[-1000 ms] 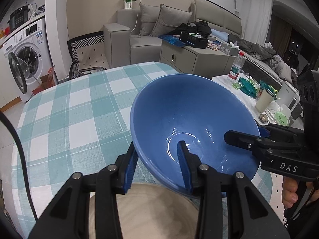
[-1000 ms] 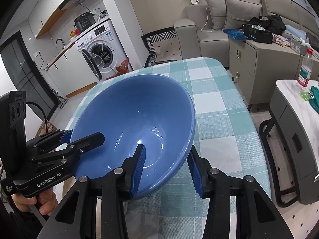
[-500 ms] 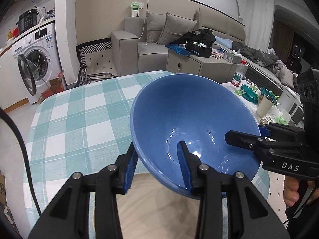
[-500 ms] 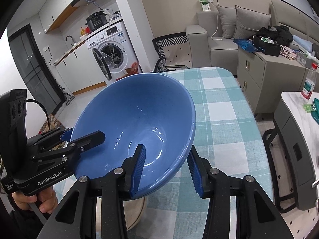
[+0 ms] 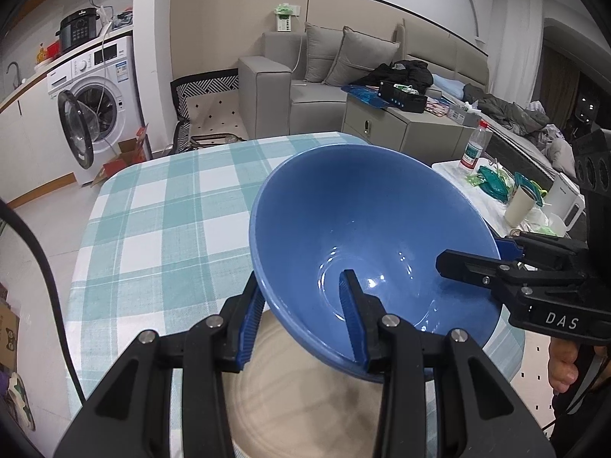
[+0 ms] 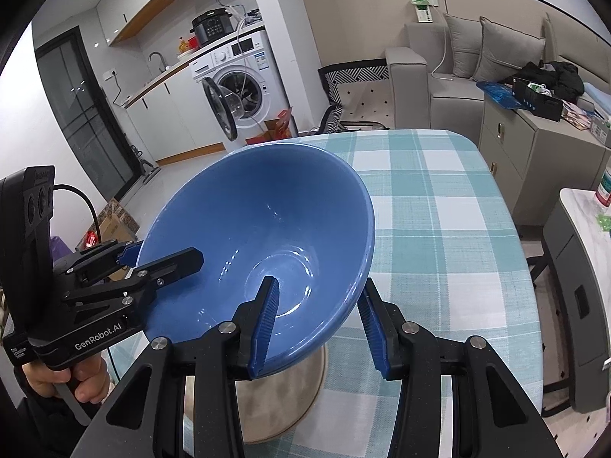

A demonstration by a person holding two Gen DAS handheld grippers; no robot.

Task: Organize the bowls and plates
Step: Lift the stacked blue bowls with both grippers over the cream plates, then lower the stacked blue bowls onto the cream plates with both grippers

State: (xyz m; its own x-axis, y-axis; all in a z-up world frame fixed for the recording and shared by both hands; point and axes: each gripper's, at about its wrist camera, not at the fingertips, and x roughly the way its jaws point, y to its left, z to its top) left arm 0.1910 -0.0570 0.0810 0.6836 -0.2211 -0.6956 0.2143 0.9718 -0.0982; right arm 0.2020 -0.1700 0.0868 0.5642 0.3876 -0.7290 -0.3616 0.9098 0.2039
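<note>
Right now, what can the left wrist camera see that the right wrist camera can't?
Only the left wrist view shows the white kettle and cream cup on the side table. Only the right wrist view shows the dark glass door and kitchen tap. Both show the blue bowl, gripped on its rim by the left gripper and right gripper, over the checked tablecloth, plus the washing machine.
</note>
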